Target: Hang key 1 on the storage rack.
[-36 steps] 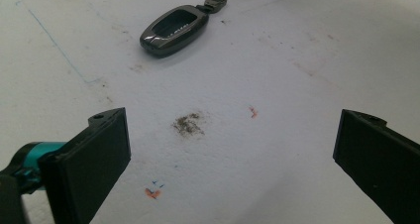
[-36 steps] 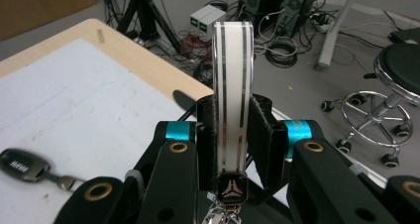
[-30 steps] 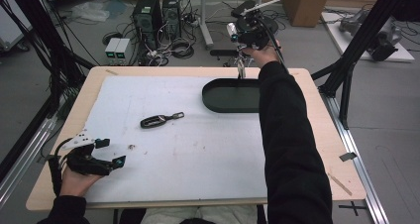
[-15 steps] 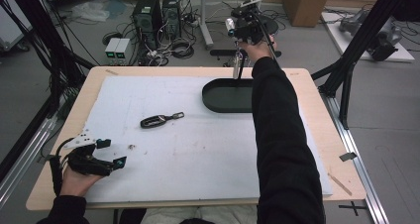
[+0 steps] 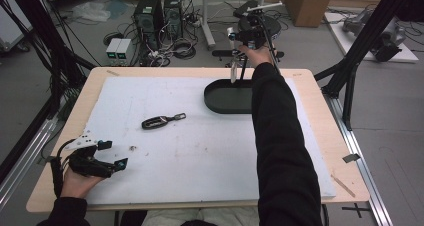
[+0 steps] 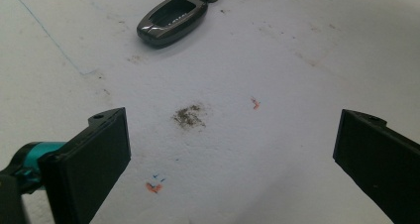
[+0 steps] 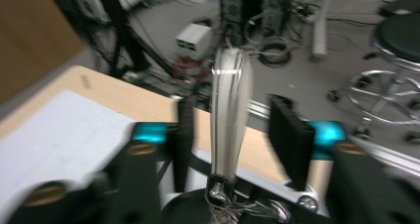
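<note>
White matting is covering the worktop (image 5: 165,186), with computer towers and cables lying on the floor behind. At the far edge, the right hand-held gripper (image 5: 236,72) is hanging over the black tray (image 5: 220,98), its jaws having just been opening around a slim silvery object (image 7: 229,115), which is dropping free between them. That drop-off looks nearly done. The key fob (image 5: 157,121) is waiting mid-mat, apparently next. The left hand-held gripper (image 5: 112,153) is resting released and empty. No writing is legible.
</note>
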